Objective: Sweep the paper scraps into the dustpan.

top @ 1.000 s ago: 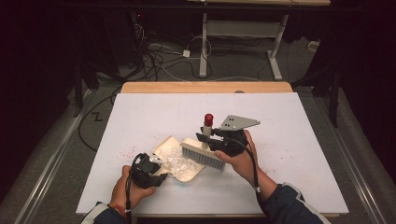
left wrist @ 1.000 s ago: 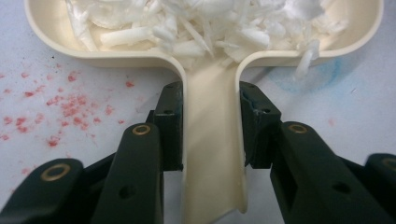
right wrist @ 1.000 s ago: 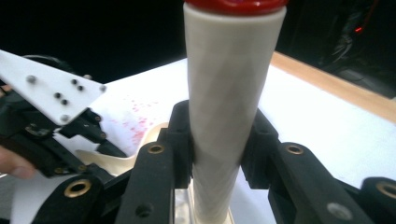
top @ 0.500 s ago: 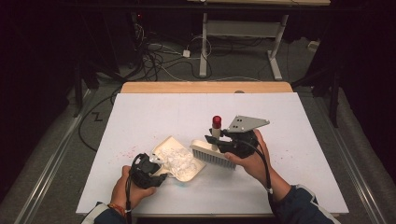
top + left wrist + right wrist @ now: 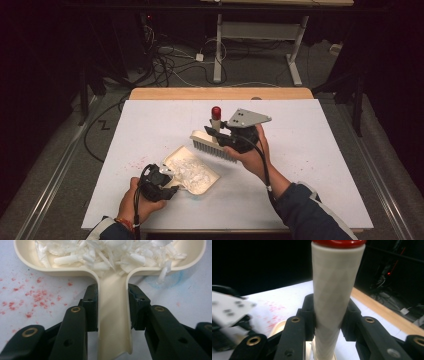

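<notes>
A cream dustpan (image 5: 196,175) full of white shreds (image 5: 107,255) lies on the white table (image 5: 310,165) at the front left. My left gripper (image 5: 167,182) is shut on its handle (image 5: 113,322), a pad pressing each side. My right gripper (image 5: 216,131) is shut on the cream handle (image 5: 334,290) of a hand brush, which has a red cap (image 5: 216,111) on top. The handle stands upright. The brush head (image 5: 212,145) with its grey bristles hangs above the table, just beyond and to the right of the dustpan and apart from it.
Red specks (image 5: 35,297) dot the table to the left of the dustpan. A faint blue smear (image 5: 172,281) lies to its right. A wooden strip (image 5: 220,93) edges the table's far side. Cables (image 5: 165,65) and a desk frame (image 5: 260,35) sit on the floor beyond.
The right gripper swung the brush right, then back left and up. The brush head has left the dustpan's edge and hangs higher. The left gripper and dustpan stayed put.
</notes>
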A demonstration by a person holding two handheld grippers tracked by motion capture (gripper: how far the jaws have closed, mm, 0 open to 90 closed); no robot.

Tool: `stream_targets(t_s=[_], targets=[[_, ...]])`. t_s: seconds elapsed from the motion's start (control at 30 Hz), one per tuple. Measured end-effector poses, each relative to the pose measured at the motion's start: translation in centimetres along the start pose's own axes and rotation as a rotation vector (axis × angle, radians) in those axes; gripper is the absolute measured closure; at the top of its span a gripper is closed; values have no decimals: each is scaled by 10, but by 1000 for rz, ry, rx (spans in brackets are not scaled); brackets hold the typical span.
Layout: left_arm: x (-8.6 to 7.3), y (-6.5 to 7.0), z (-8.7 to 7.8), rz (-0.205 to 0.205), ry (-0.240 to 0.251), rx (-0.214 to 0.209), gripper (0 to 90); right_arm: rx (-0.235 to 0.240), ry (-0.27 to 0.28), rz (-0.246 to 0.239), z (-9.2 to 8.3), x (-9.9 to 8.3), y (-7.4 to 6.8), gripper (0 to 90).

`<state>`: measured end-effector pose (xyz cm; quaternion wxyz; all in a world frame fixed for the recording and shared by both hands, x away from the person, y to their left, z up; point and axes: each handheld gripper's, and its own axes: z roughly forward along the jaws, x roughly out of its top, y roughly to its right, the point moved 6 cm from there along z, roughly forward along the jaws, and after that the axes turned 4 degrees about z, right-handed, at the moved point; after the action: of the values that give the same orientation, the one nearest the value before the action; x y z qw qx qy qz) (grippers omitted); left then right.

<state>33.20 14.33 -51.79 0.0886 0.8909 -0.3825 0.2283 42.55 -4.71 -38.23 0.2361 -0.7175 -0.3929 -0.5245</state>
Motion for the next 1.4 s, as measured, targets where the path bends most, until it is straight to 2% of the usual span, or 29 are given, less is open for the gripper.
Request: stream_targets(t_s=[0.03, 0.07, 0.13, 0.17, 0.3, 0.33, 0.37, 0.4, 0.47, 0.53, 0.57, 0.6, 0.7, 0.73, 0.83, 0.97, 1.03, 1.1, 1.3, 1.4], targets=[[0, 0, 0, 0, 0, -2, 633, -12, -7, -14, 8, -2, 2, 698], [0, 0, 0, 2, -1, -2, 633, -12, -7, -14, 8, -2, 2, 698], [0, -1, 0, 4, -2, -2, 633, -60, -8, -53, 27, -6, 5, 698], [0, -1, 0, 1, -2, -5, 633, -60, -8, -53, 27, -6, 5, 698], [0, -2, 0, 4, -1, -6, 633, -52, -20, -120, 48, -12, 1, 699], [0, -2, 0, 6, -3, -6, 633, -32, -32, -134, 52, -14, -1, 699], [0, -2, 0, 6, -4, -8, 633, 1, -26, -123, 53, -15, -4, 699], [0, -2, 0, 10, -6, -7, 633, 28, -26, -118, 53, -16, -6, 699], [0, -2, 0, 6, -5, -7, 633, 72, -43, -152, 49, -19, -14, 696], [-1, -3, -1, 5, -4, -7, 633, 88, -44, -152, 46, -20, -17, 696], [-1, -4, -1, 5, -7, -7, 633, 139, -41, -140, 39, -22, -21, 696], [-1, -4, -1, 2, -7, -5, 633, 159, -44, -140, 35, -23, -23, 695], [-3, -5, -2, -3, -10, -5, 633, 164, -47, -155, 27, -23, -27, 696], [-3, -5, -2, -6, -7, -3, 633, 187, -40, -154, 23, -23, -29, 698], [-3, -5, -2, -7, -9, 0, 633, 220, -9, -122, 9, -18, -33, 699], [-3, -5, -3, -3, -15, 2, 633, 190, 45, -112, -4, -7, -28, 699], [-3, -5, -2, -10, -10, 1, 633, 178, 80, -88, -10, -2, -23, 698], [-3, -5, -2, -8, -13, 0, 633, 153, 85, -66, -13, 1, -18, 698], [-3, -5, -2, -7, -15, 3, 633, 81, 25, -31, -9, -4, -7, 698], [-3, -6, -2, -9, -14, 2, 633, 73, -5, -4, -4, -10, -4, 698]])
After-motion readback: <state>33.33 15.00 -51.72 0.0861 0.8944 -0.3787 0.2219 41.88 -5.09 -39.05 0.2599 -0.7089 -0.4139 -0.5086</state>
